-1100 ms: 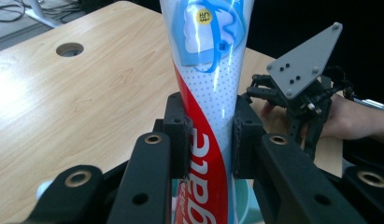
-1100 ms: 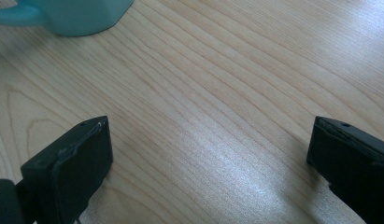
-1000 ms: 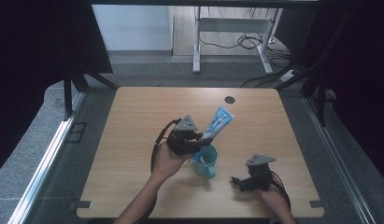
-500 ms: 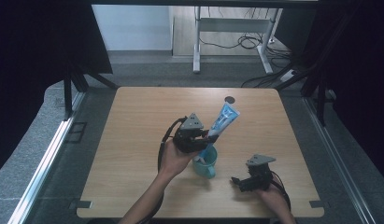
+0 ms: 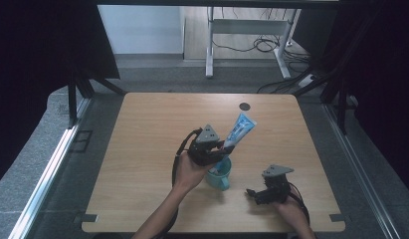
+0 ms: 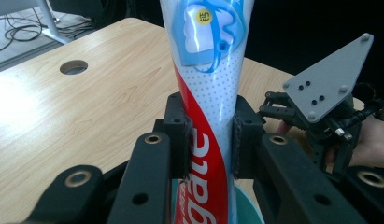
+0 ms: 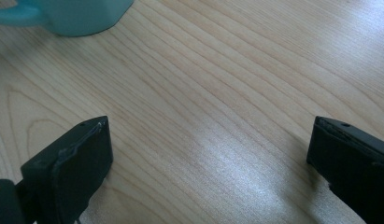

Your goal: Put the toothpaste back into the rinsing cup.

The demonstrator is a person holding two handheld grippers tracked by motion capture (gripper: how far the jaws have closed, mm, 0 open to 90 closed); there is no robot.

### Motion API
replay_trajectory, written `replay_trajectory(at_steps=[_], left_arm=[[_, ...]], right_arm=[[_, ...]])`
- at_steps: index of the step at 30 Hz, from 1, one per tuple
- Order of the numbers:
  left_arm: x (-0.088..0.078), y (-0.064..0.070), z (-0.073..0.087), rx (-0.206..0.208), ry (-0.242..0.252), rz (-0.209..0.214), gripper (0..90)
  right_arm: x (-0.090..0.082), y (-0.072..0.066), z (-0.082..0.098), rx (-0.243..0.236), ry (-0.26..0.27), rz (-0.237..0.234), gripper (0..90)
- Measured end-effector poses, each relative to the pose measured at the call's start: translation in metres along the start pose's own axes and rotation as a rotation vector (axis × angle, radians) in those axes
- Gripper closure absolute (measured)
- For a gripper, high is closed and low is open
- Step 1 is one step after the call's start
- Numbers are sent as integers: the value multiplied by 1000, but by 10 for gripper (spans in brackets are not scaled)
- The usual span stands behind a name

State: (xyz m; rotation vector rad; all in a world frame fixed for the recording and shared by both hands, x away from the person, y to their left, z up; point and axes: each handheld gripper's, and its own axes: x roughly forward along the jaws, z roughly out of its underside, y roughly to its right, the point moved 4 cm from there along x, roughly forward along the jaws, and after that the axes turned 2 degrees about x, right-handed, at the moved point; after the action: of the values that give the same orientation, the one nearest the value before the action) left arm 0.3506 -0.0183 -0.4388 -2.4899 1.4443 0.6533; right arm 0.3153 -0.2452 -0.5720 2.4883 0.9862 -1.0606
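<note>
Teal mug [image 5: 219, 175] on the counter [image 5: 142, 149] is entered by a toothpaste tube [image 5: 237, 132] clamped in the left gripper [image 5: 212, 152] (right gripper [image 5: 256, 193] is spread, holding nothing).

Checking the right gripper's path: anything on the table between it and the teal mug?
Nothing: bare wood separates the right gripper from the teal mug in the high view; the right gripper view shows the same bare table.

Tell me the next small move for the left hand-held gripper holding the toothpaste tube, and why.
Probably lower it a little further, then open. The left hand-held gripper is clamped on the toothpaste tube, whose lower end already sits at the mouth of the teal cup while the tube leans. The right hand-held gripper rests open on the table.
</note>
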Motion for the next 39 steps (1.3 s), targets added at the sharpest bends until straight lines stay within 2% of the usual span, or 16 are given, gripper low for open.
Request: replay_trajectory(at_steps=[12, 27, 39], left_arm=[[8, -1, 15, -11, -15, -11, 728], [16, 3, 24, 9, -52, -19, 725], [18, 3, 31, -13, -58, -8, 720]], right_arm=[[0, 0, 0, 2, 0, -2, 0], [0, 0, 0, 1, -2, -2, 0], [0, 0, 0, 0, -1, -2, 0]])
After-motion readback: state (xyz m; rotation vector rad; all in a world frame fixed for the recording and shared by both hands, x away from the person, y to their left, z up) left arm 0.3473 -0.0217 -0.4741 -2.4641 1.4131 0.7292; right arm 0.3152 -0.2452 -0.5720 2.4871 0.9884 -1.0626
